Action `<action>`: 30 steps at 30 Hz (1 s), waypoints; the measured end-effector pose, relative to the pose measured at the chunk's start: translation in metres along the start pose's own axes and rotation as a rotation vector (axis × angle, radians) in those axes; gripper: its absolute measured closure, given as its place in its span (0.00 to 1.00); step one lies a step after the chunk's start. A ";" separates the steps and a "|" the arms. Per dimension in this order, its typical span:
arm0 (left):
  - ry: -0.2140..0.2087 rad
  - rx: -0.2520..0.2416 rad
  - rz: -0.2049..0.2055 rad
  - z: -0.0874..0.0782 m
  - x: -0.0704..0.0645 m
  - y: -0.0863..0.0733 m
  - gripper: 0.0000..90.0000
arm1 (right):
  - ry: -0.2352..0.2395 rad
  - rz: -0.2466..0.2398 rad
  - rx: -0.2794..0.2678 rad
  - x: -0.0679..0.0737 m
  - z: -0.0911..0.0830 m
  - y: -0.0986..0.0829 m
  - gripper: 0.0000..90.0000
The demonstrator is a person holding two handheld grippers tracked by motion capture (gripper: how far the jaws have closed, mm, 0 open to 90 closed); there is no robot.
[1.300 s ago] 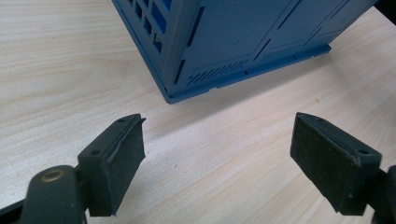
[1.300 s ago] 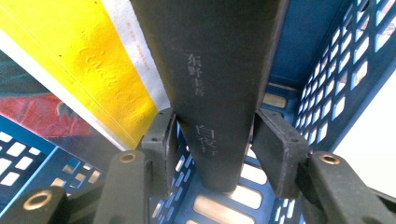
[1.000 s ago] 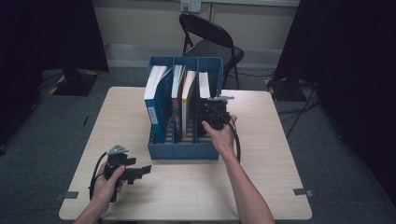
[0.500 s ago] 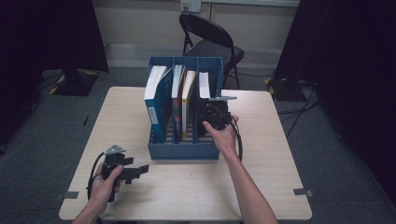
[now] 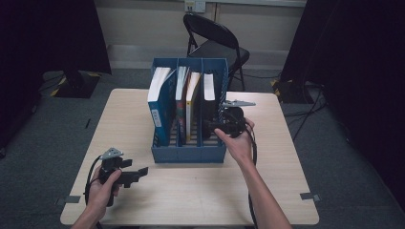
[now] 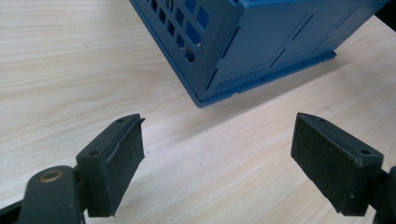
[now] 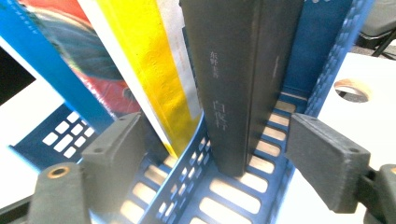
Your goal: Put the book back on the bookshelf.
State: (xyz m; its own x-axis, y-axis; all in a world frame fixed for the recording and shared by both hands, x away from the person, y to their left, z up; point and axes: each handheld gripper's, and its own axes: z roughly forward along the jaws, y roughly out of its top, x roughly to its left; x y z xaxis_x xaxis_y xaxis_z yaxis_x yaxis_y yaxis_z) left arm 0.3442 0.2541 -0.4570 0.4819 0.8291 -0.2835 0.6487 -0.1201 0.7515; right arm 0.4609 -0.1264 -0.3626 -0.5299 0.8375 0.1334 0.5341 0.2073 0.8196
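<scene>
A blue three-slot file rack (image 5: 188, 151) stands mid-table. It holds a blue book (image 5: 160, 102) on the left, a yellow book (image 5: 191, 100) in the middle and a black book (image 5: 208, 102) on the right. My right gripper (image 5: 211, 128) reaches into the rack's right slot. In the right gripper view it (image 7: 219, 158) is open, its jaws on either side of the black book's (image 7: 238, 79) spine without touching it, the yellow book (image 7: 149, 70) leaning beside. My left gripper (image 5: 138, 172) hovers open and empty at the front left, aimed at the rack's corner (image 6: 261, 42) over bare wood (image 6: 217, 154).
A black folding chair (image 5: 215, 45) stands behind the table's far edge. The light wood table (image 5: 286, 181) has free surface on both sides of the rack and in front of it. A round cable hole (image 7: 351, 89) shows in the tabletop past the rack's right wall.
Very little. The right gripper has edged slightly right and nearer at the rack's right slot. The left gripper has drifted a touch to the left.
</scene>
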 end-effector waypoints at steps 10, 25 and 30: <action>0.007 -0.010 -0.005 -0.003 0.002 -0.001 0.18 | 0.000 0.005 -0.031 -0.012 -0.049 -0.023 0.16; 0.018 -0.011 -0.013 -0.007 0.005 -0.001 0.18 | -0.105 0.069 -0.024 -0.049 -0.118 -0.097 0.16; 0.024 -0.013 -0.018 -0.007 0.006 -0.002 0.18 | -0.133 0.101 0.013 -0.057 -0.125 -0.127 0.16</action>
State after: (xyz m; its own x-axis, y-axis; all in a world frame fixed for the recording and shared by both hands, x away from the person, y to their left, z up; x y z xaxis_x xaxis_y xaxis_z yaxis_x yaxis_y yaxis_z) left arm 0.3418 0.2633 -0.4560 0.4559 0.8439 -0.2827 0.6494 -0.0983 0.7540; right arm 0.3407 -0.2638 -0.4043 -0.3815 0.9138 0.1391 0.5889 0.1243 0.7986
